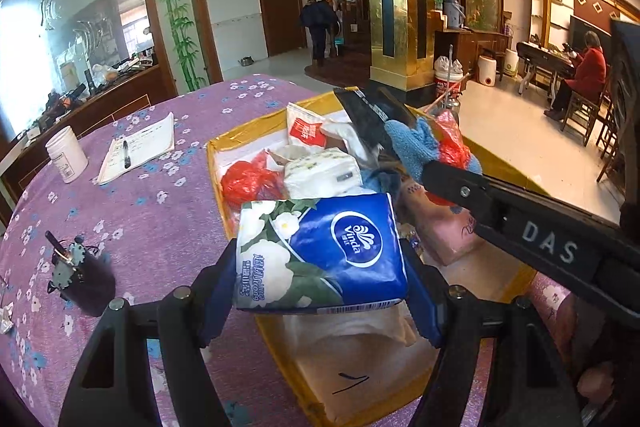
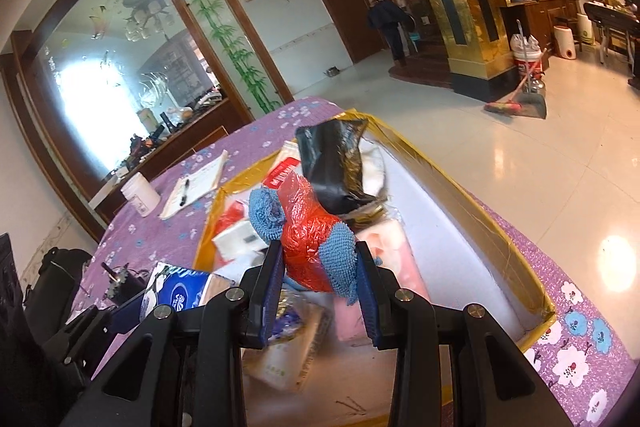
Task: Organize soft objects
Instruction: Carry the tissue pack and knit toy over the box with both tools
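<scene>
Purple flowered cloth covers the bench [image 1: 132, 211], where a yellow-taped box [image 2: 460, 187] of soft goods sits. Both grippers tilt downward over the box. Left gripper [image 1: 320, 291] is clenched on a blue tissue pack [image 1: 332, 247], held just above the box's near edge. Right gripper [image 2: 320, 279] grasps a bundle of red plastic bag [image 2: 308, 227] and blue chenille cloth [image 2: 336, 259] above the box's contents

Open yellow-taped cardboard box [image 1: 224, 147] sits on purple floral-cloth round table [image 1: 160, 211], holding tissue packs, bags, cloths. L of box: paper notepad [image 1: 138, 147] w/ black pen [image 1: 126, 154] on it; white plastic jar [image 1: 67, 154] further L. Small dark cylinder [image 1: 86, 279] nearer camera, L of box.
</scene>
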A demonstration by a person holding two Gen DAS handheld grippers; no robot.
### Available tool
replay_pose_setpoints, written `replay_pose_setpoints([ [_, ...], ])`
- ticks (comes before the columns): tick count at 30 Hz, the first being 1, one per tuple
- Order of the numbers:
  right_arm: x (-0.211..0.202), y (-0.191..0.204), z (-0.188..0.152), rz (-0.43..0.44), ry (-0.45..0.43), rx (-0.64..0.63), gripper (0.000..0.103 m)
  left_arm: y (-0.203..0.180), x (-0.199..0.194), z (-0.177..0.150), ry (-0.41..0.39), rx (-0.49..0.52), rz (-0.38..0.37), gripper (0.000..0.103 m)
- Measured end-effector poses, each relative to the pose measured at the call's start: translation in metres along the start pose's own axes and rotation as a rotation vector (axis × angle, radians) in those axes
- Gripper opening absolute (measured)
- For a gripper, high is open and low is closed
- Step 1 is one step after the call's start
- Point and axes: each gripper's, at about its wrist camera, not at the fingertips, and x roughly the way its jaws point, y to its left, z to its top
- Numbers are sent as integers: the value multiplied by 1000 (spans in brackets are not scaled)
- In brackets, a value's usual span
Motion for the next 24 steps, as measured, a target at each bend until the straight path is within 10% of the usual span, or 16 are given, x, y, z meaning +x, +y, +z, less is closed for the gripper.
replay_pose_setpoints([
  [24, 16, 0, 3, -33, 67, 5, 37, -13, 7, -12, -4, 67, 11, 73],
])
